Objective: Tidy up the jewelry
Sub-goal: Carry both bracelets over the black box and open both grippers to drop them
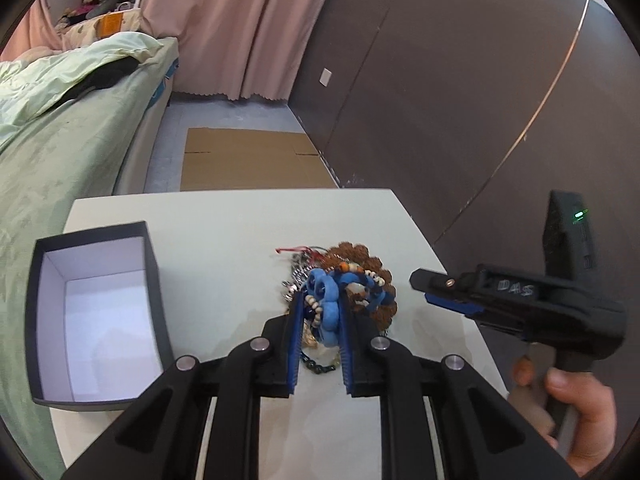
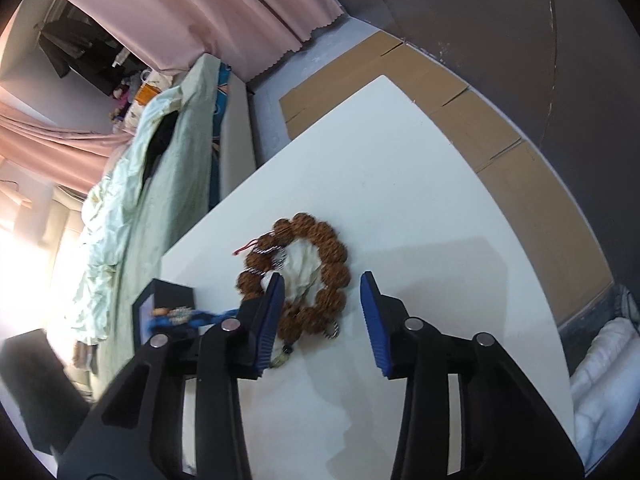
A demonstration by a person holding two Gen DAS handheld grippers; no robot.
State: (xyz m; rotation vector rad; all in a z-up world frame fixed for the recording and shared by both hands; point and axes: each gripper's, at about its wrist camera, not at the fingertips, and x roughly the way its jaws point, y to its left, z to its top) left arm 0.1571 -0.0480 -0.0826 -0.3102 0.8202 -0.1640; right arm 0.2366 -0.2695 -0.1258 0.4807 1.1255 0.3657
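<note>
Left jaws (image 1: 320, 312) clamp blue bracelet (image 1: 326, 304) for the box (image 1: 32, 320); right jaws (image 2: 322, 294) gape, empty, over brown bead ring (image 2: 332, 248) to grab it.

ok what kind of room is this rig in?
Most likely a bedroom: a bed with rumpled pale green bedding beside the white table, and pink curtains behind it.
</note>
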